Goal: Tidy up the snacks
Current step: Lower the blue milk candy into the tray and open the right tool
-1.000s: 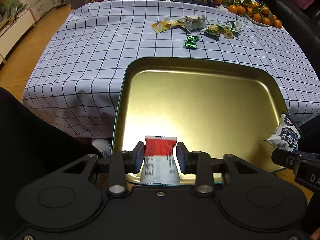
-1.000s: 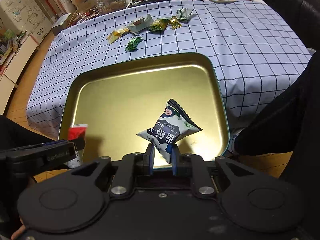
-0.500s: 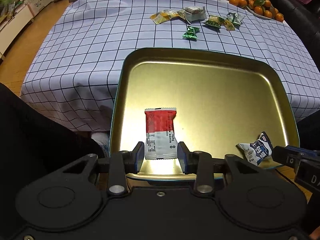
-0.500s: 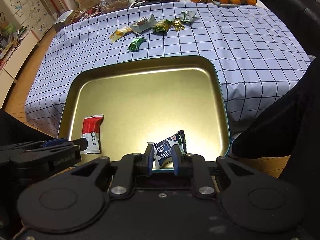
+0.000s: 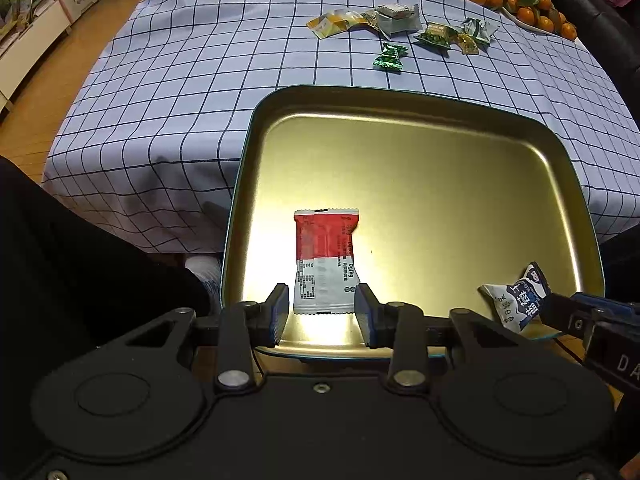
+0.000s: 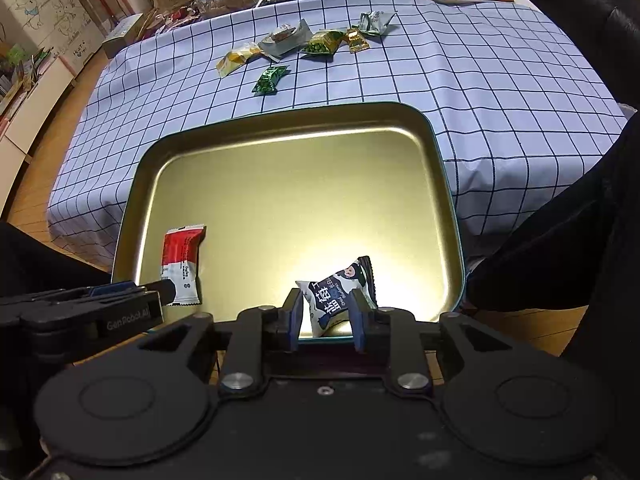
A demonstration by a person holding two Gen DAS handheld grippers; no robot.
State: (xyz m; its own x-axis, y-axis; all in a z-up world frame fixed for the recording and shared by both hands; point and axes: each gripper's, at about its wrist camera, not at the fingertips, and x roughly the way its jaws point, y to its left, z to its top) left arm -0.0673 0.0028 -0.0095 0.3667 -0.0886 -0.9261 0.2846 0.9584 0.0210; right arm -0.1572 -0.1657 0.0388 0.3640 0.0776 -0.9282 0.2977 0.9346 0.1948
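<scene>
- The gold tray (image 5: 400, 120) sits at the near edge of the worktop (image 5: 200, 80), which wears a blue checked cloth; the tray's near rim juts past the cloth's edge.
- The left gripper (image 5: 322, 310) hangs over the tray's near-left part. Its jaws stand apart, holding nothing, and a gap shows on each side of the packet between them.
- The red-and-white snack packet (image 5: 325, 260) lies flat on the tray floor at the near left, its white end between the left gripper's fingertips, its red end toward the tray's far side.
- The right gripper (image 6: 326, 316) hangs over the tray's near rim, right of the red-and-white packet. Its jaws have just been opening and now stand a little apart, with the navy-and-white packet between them; the pads no longer look pressed on it.
- The navy-and-white snack packet (image 6: 340, 292) rests tilted on the tray floor by the near rim, one corner pointing up.
- Beyond the tray's far rim, loose wrapped snacks (image 5: 400, 28) lie scattered on the cloth; a green one (image 5: 389, 57) lies nearest the tray.
- Farther back and right of the tray, oranges (image 5: 520, 4) are heaped on a plate.
</scene>
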